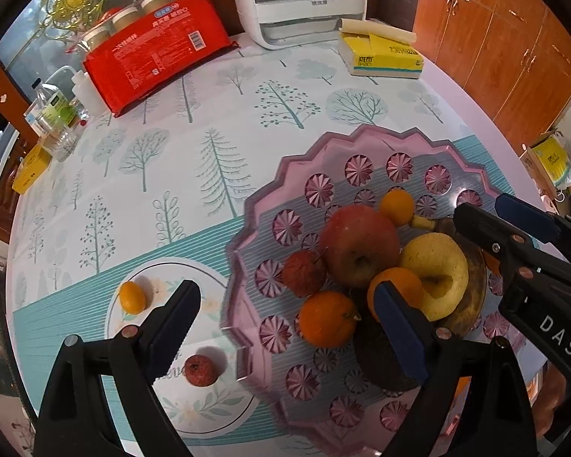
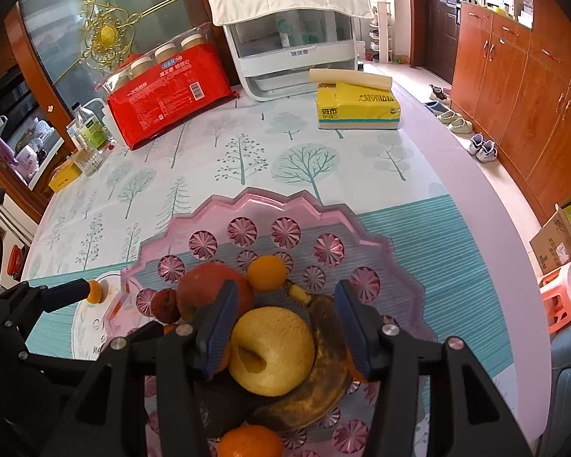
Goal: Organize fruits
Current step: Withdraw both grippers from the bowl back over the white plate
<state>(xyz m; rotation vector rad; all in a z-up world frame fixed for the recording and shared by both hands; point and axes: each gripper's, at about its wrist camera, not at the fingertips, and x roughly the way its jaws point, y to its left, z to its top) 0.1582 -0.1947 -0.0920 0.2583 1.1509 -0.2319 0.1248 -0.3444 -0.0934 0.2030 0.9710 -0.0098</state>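
**Fruit split between plate and tray**

Left gripper (image 1: 285, 327) gapes empty above the round white plate (image 1: 163, 270), which carries a smooth kumquat (image 1: 132, 297) and a wrinkled red fruit (image 1: 201, 370). The scalloped pink plastic tray (image 1: 361, 141) holds the piled fruit. Right gripper (image 2: 285, 327) straddles a dimpled yellow apple (image 2: 272, 350), seemingly unclamped.

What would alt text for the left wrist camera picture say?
An open left gripper hovers over a white plate holding a kumquat and a small red fruit, beside a pink tray piled with a red apple, yellow apple and oranges.
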